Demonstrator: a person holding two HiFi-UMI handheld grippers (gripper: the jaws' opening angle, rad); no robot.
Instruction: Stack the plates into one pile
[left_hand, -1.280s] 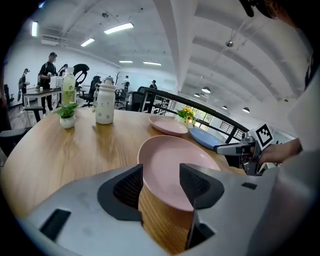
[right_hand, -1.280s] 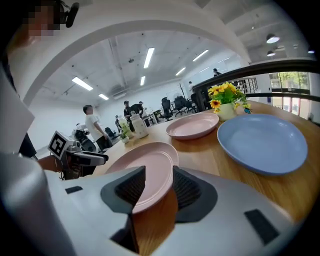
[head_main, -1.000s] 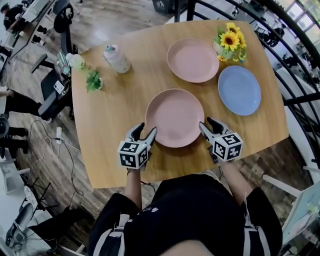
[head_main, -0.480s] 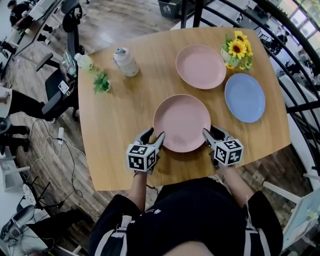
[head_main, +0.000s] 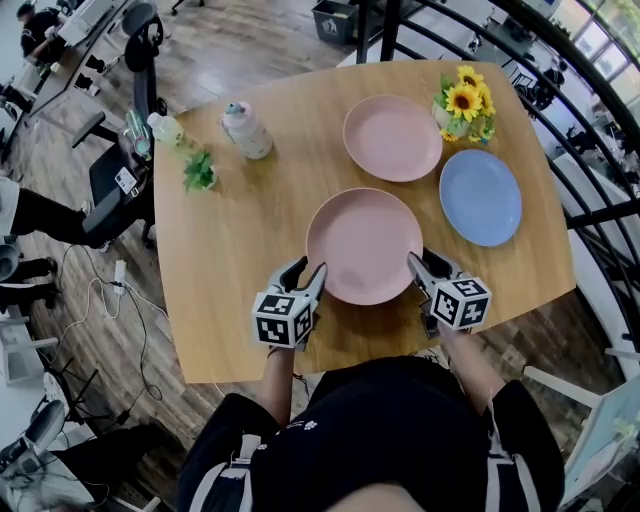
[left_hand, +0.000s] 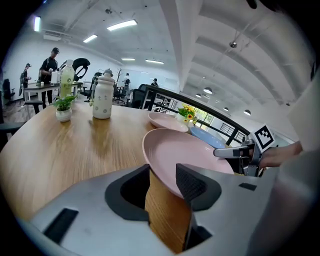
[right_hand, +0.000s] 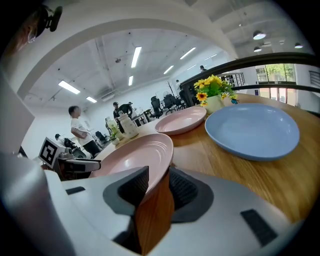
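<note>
**Work surface.** The wooden table (head_main: 225, 260) carries three plates, all apart from one another.

- The near pink plate (head_main: 365, 240) lies flat at the centre. Its near rim is close to the table's near edge.
- The far pink plate (head_main: 392, 138) is beyond it, across a narrow band of bare wood.
- The blue plate (head_main: 480, 197) lies to the right. Its right rim is near the table's right edge, with a black railing (head_main: 590, 150) beyond that edge.

**Grippers.**

- The left gripper (head_main: 305, 268) straddles the left rim of the near pink plate. Its jaws have just been closing with the rim between them. Bare wood shows in the gap and the pads do not yet clamp.
- The right gripper (head_main: 422, 262) is at the plate's right rim. Its jaws are drawn in on that rim, one pad above and one below.
- Both gripper bodies sit over the strip of table between the plate and the near edge.

**Clearances.**

- A vase of sunflowers (head_main: 462, 100) stands at the far right, just beside the far pink plate and the far rim of the blue plate.
- A white bottle (head_main: 245, 130) and a small potted plant (head_main: 199, 172) stand at the far left, well apart from the plates.
- The left half of the table near the left gripper is open wood.
</note>
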